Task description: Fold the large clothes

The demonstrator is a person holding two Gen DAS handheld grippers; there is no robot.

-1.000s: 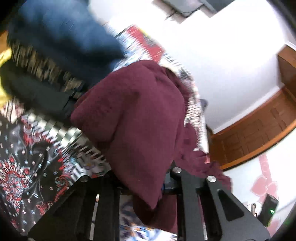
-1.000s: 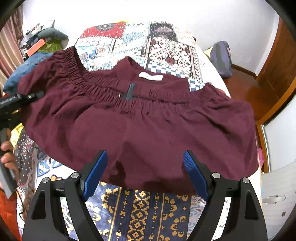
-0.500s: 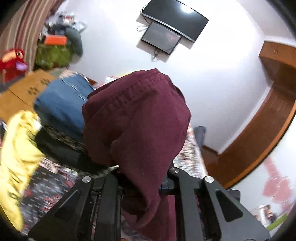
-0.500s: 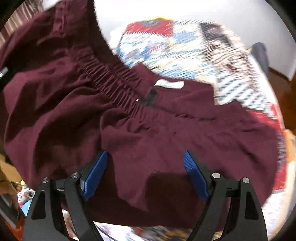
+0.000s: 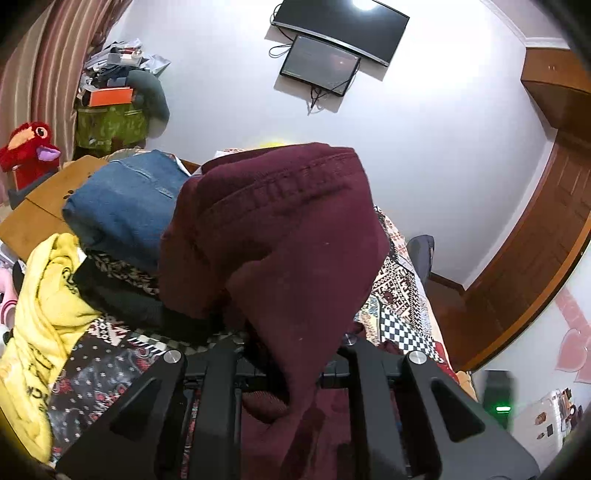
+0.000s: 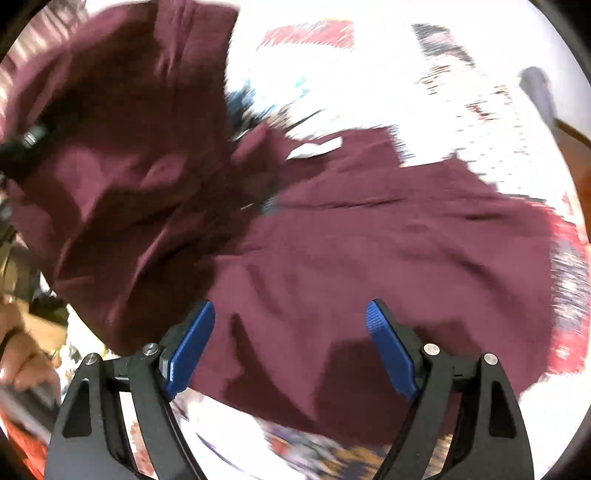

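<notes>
A maroon garment [image 6: 369, 236] lies spread on the patterned bedspread [image 6: 480, 122], a white label [image 6: 314, 147] near its waistband. My left gripper [image 5: 291, 354] is shut on one edge of the maroon garment [image 5: 280, 229] and holds it lifted, the cloth draping over the fingers. In the right wrist view that lifted part [image 6: 122, 147] hangs at upper left, folding over the rest. My right gripper [image 6: 288, 339] is open and empty, its blue pads [image 6: 192, 343] just above the garment's near hem. The right wrist view is motion-blurred.
A pile of clothes lies left of the garment: blue jeans [image 5: 125, 199], dark items [image 5: 122, 288] and a yellow shirt [image 5: 40, 317]. A red plush toy [image 5: 29, 151], a wall television [image 5: 340, 26] and a wooden door [image 5: 535, 266] are beyond.
My left gripper has lifted the garment's edge higher and carried it over toward the right. The right gripper stays open and has moved closer over the garment.
</notes>
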